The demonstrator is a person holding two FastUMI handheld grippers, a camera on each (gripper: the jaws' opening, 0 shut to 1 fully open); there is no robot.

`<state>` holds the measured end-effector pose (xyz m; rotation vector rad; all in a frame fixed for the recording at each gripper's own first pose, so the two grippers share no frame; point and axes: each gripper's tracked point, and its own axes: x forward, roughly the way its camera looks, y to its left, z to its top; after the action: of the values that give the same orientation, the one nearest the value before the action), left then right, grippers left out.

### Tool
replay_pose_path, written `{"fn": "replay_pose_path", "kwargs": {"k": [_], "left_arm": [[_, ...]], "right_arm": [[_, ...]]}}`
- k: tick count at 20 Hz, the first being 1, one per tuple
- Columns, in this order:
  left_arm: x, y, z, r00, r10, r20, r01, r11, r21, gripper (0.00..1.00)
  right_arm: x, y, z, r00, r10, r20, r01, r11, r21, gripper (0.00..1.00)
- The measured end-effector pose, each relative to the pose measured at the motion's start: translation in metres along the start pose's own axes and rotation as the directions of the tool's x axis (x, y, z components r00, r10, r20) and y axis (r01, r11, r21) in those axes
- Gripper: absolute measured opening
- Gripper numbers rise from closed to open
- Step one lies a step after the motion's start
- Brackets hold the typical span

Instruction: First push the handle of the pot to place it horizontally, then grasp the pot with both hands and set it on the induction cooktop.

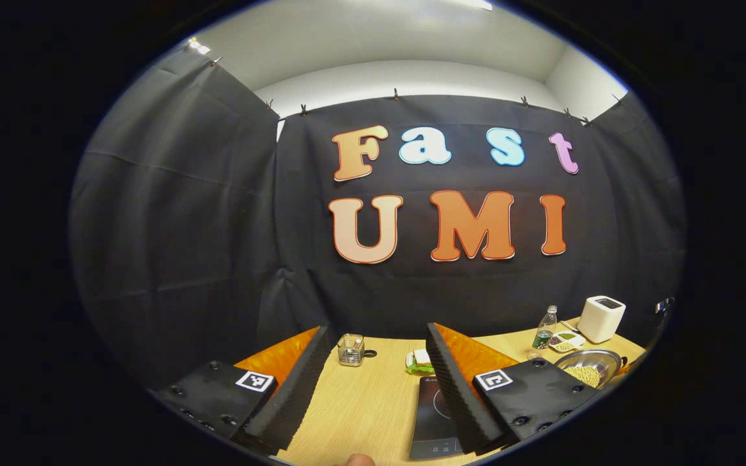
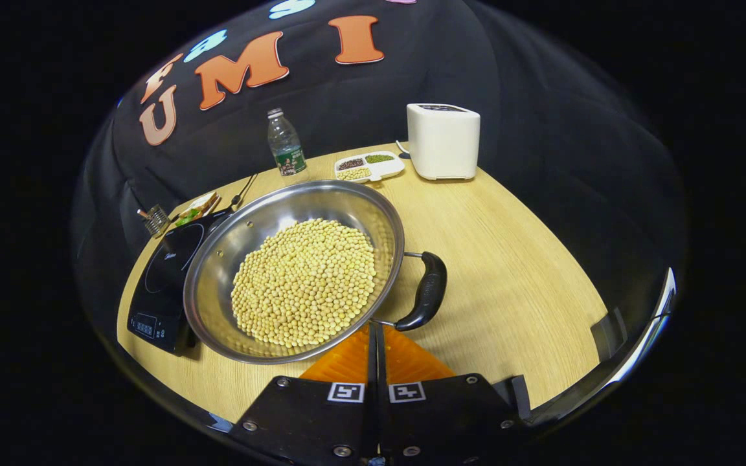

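Black cloth [image 1: 179, 246] hangs clipped along its top edge behind the wooden table [image 2: 509, 259], closing it in at back and sides. Above the cloth, a white wall [image 1: 405, 74] meets a lit ceiling.

Open wood on the table [image 2: 509, 259] right of the pot [image 2: 295, 272], reaching to the near edge; no gap between pot and induction cooktop [image 2: 169, 285], the pot's rim overlapping the cooktop's right side; crowded along the back by a bottle [image 2: 285, 142], a divided tray [image 2: 370, 166] and a white appliance [image 2: 443, 140]; hemmed at the cooktop's far end by a wire basket [image 2: 156, 220] and a small plate of food [image 2: 198, 207]; bare table left of the cooktop in the left gripper view [image 1: 360, 401].
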<state>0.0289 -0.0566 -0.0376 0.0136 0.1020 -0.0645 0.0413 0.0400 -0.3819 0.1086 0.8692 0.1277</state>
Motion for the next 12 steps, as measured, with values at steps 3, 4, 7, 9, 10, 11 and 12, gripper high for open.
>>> {"fn": "replay_pose_path", "kwargs": {"k": [3, 4, 7, 9, 10, 11, 12], "left_arm": [[0.004, -0.009, -0.006, 1.0, -0.018, -0.002, 0.018, 1.0, -0.001, 0.99], [0.006, -0.011, -0.009, 1.0, -0.018, -0.005, 0.018, 1.0, -0.001, 0.99], [0.01, -0.018, -0.014, 0.999, -0.028, -0.019, 0.028, 1.0, -0.006, 0.99], [0.014, -0.023, -0.018, 0.999, -0.033, -0.024, 0.033, 0.999, -0.008, 0.99], [0.015, -0.025, -0.019, 0.999, -0.034, -0.026, 0.034, 0.999, -0.006, 0.99], [0.016, -0.027, -0.021, 0.999, -0.037, -0.029, 0.037, 0.999, -0.004, 0.97], [0.018, -0.03, -0.022, 0.999, -0.041, -0.033, 0.041, 0.999, -0.003, 0.97]], "right_arm": [[0.009, -0.007, 0.01, 1.0, -0.013, 0.005, 0.013, 1.0, 0.013, 0.0], [0.012, -0.008, 0.013, 1.0, -0.018, 0.006, 0.018, 1.0, 0.017, 0.0], [0.02, -0.016, 0.019, 0.999, -0.035, 0.008, 0.035, 0.999, 0.027, 0.0], [0.026, -0.022, 0.023, 0.999, -0.042, 0.007, 0.041, 0.998, 0.04, 0.0], [0.028, -0.023, 0.025, 0.999, -0.041, 0.008, 0.041, 0.998, 0.051, 0.0], [0.03, -0.023, 0.027, 0.999, -0.042, 0.009, 0.041, 0.997, 0.059, 0.0], [0.033, -0.023, 0.029, 0.999, -0.044, 0.01, 0.043, 0.997, 0.061, 0.0]]}}
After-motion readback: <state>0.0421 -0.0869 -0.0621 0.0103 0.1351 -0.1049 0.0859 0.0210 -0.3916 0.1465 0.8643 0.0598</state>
